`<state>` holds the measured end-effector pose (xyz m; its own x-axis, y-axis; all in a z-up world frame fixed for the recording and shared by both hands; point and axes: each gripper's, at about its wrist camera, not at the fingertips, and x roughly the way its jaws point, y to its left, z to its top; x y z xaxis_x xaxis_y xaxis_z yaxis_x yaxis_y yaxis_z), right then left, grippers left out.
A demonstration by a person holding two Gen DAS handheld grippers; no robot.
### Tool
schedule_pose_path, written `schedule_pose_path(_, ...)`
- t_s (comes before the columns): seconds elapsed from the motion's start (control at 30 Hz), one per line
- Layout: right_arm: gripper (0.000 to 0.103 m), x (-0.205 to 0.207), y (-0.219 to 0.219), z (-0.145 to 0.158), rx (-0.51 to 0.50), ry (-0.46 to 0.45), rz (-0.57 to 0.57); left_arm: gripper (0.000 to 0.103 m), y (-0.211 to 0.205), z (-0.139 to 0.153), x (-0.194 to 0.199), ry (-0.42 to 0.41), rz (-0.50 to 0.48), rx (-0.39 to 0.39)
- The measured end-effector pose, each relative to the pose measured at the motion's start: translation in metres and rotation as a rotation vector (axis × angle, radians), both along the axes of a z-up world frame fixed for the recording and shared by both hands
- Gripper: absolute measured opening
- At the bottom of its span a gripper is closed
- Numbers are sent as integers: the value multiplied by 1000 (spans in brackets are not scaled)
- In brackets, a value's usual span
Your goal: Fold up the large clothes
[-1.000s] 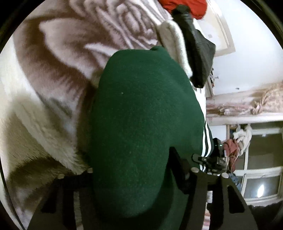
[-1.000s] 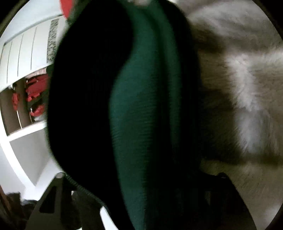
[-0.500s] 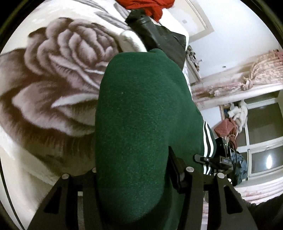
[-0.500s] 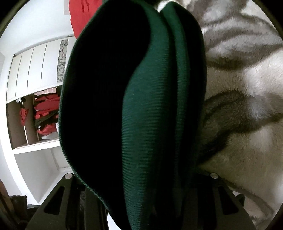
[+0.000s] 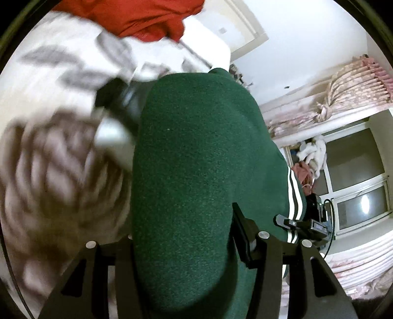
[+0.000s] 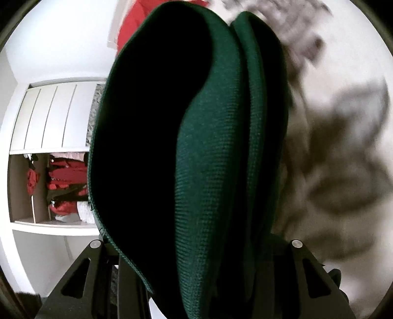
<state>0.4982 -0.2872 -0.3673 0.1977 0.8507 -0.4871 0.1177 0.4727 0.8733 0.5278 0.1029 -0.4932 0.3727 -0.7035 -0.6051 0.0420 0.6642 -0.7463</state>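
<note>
A dark green fleece garment (image 5: 196, 152) with white stripes (image 5: 293, 196) along one edge fills the middle of the left wrist view. My left gripper (image 5: 183, 235) is shut on a thick bunch of it, which bulges forward over the fingers. In the right wrist view the same green garment (image 6: 216, 147) stands in folded layers, its ribbed side showing. My right gripper (image 6: 196, 245) has its jaws closing on those layers and grips them. Both hold the cloth above the rose-patterned blanket (image 5: 49, 171). Cloth hides the fingertips.
A red garment (image 5: 137, 17) and a black item (image 5: 120, 100) lie on the far part of the blanket. A window (image 5: 356, 176) and curtains are at the right. In the right wrist view stands a white wardrobe (image 6: 49, 117) with red clothes (image 6: 63, 176) on its shelf; the blanket (image 6: 343, 171) is blurred.
Both grippers have lifted with the green garment. The blanket has dropped away and blurred, and more of the room, the red garment and the wardrobe shows.
</note>
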Motion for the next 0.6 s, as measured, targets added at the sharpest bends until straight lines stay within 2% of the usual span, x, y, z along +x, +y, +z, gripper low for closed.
schedule_pose_path(0.07, 43, 45, -1, 11, -7, -27, -13, 47, 1, 5, 43, -22, -12, -5)
schedule_pose_path(0.17, 43, 123, -2, 13, -10, -49, -31, 47, 2, 5, 116, -42, -30, 11)
schedule_pose_path(0.23, 43, 174, -3, 3, -8, -46, -36, 47, 3, -2, 152, -45, -37, 25)
schedule_pose_path(0.33, 43, 246, 3, -36, -14, 0, -21, 48, 8, -37, 189, -13, -35, 38)
schedule_pose_path(0.47, 43, 295, 4, -87, -51, 57, -10, 52, 21, -95, 211, 88, -30, 14)
schedule_pose_path(0.5, 43, 300, 7, -94, -58, 63, -8, 58, 23, -106, 211, 99, -35, 9)
schedule_pose_path(0.53, 43, 305, 8, -100, -62, 66, -3, 63, 24, -107, 213, 103, -38, 12)
schedule_pose_path(0.6, 47, 292, 16, -106, -82, 80, 8, 65, 24, -109, 214, 117, -52, 14)
